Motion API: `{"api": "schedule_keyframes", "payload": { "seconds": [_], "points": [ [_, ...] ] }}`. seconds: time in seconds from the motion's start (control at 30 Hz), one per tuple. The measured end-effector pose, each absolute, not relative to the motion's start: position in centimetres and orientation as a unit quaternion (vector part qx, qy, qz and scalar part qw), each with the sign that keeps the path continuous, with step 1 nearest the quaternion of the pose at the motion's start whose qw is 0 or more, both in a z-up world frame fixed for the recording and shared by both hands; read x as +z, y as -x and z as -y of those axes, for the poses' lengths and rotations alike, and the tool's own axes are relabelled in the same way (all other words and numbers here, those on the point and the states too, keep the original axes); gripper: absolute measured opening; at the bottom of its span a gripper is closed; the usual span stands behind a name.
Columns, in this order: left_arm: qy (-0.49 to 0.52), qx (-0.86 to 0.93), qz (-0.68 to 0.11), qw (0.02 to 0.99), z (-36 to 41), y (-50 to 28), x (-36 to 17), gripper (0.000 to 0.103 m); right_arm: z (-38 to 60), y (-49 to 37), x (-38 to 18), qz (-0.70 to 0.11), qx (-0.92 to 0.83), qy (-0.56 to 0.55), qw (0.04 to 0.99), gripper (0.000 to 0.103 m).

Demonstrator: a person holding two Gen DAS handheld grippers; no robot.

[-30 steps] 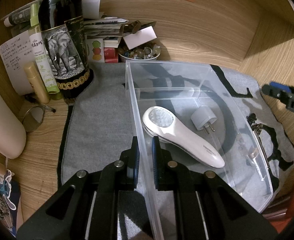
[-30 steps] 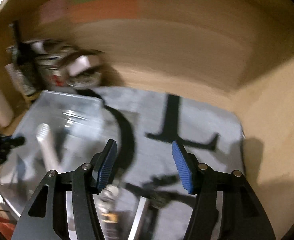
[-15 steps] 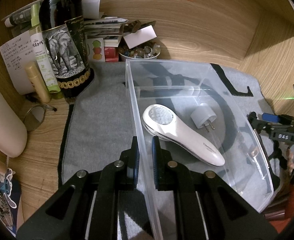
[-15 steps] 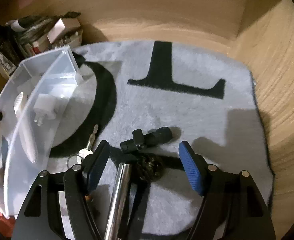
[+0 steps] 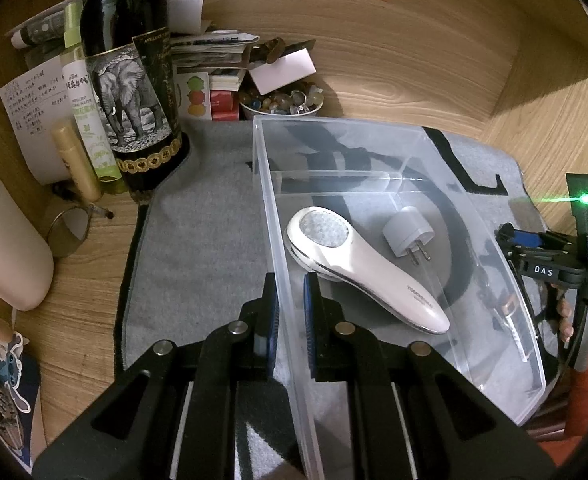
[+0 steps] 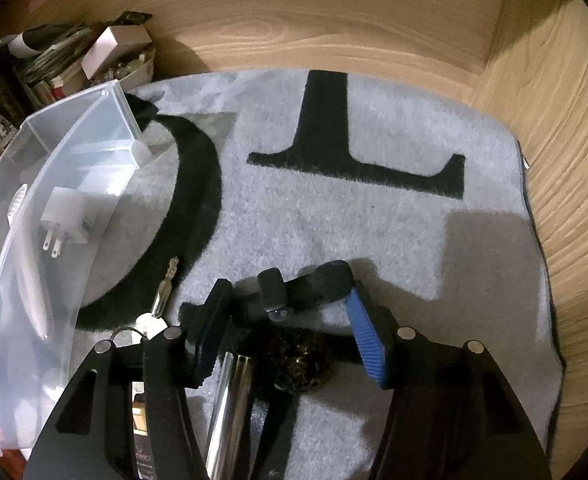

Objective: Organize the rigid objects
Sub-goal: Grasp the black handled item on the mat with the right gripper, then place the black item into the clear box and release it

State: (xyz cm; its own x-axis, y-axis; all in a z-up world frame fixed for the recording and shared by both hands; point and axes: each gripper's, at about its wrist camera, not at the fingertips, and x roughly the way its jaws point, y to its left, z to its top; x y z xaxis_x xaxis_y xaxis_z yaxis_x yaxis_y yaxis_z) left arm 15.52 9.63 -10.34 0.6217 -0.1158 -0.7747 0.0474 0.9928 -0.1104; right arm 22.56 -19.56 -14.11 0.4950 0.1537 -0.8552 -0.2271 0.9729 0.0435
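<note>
- Wooden desk (image 5: pixel 94 264) boxed in by wood walls; grey mat (image 6: pixel 333 208) with black letters spread over it.
- Clear bin (image 5: pixel 373 148) standing on the mat, at 9 o'clock of the mat in the right view.
- Left gripper (image 5: pixel 290 304) pinching the bin's near wall, one pad inside and one outside.
- Right gripper (image 6: pixel 286 320) down over a black clip (image 6: pixel 305 284) on the mat, jaws just narrowed; pads at either end of the clip, contact not clear enough to call.
- Left view only: white brush (image 5: pixel 357 272) and plug (image 5: pixel 405 236) lying side by side in the bin (not touching); wine bottle (image 5: pixel 130 80) at 11 o'clock, bowl of stones (image 5: pixel 282 100) at 12, the other gripper at 3.
- Right view only: key (image 6: pixel 166 288) at 9 o'clock of the clip, just beside the bin; chrome tube (image 6: pixel 230 408) and a dark lump (image 6: pixel 301 364) under the jaws; mat's bare right half.
</note>
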Motion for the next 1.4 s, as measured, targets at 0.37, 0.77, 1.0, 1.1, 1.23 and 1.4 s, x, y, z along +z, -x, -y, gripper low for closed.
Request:
{"api": "schedule_keyframes", "payload": {
  "seconds": [0.37, 0.77, 1.0, 1.1, 1.23, 1.4],
  "points": [
    [0.041, -0.046, -0.433, 0.899, -9.6, -15.6, -10.3, 0.01, 18.4, -21.5, -9.4, -0.43, 0.124, 0.054, 0.893, 0.054],
    [0.042, -0.046, -0.434, 0.899, -9.7, -15.7, -10.3, 0.01, 11.9, -19.8, -4.4, -0.332, 0.22, 0.087, 0.913, 0.054],
    [0.043, -0.047, -0.433, 0.899, -9.6, -15.9, -10.3, 0.01, 8.2, -20.0, -4.7, -0.329, 0.259, 0.113, 0.901, 0.054],
    [0.043, -0.048, -0.433, 0.899, -9.7, -15.9, -10.4, 0.01, 7.0, -20.6, -5.4, -0.341, 0.27, 0.122, 0.892, 0.055],
    [0.045, -0.048, -0.432, 0.899, -9.6, -16.0, -10.4, 0.01, 5.7, -21.3, -6.5, -0.359, 0.279, 0.133, 0.881, 0.055],
    [0.043, -0.05, -0.432, 0.899, -9.6, -16.0, -10.4, 0.01, 4.8, -21.8, -7.4, -0.374, 0.288, 0.136, 0.871, 0.056]
  ]
}}
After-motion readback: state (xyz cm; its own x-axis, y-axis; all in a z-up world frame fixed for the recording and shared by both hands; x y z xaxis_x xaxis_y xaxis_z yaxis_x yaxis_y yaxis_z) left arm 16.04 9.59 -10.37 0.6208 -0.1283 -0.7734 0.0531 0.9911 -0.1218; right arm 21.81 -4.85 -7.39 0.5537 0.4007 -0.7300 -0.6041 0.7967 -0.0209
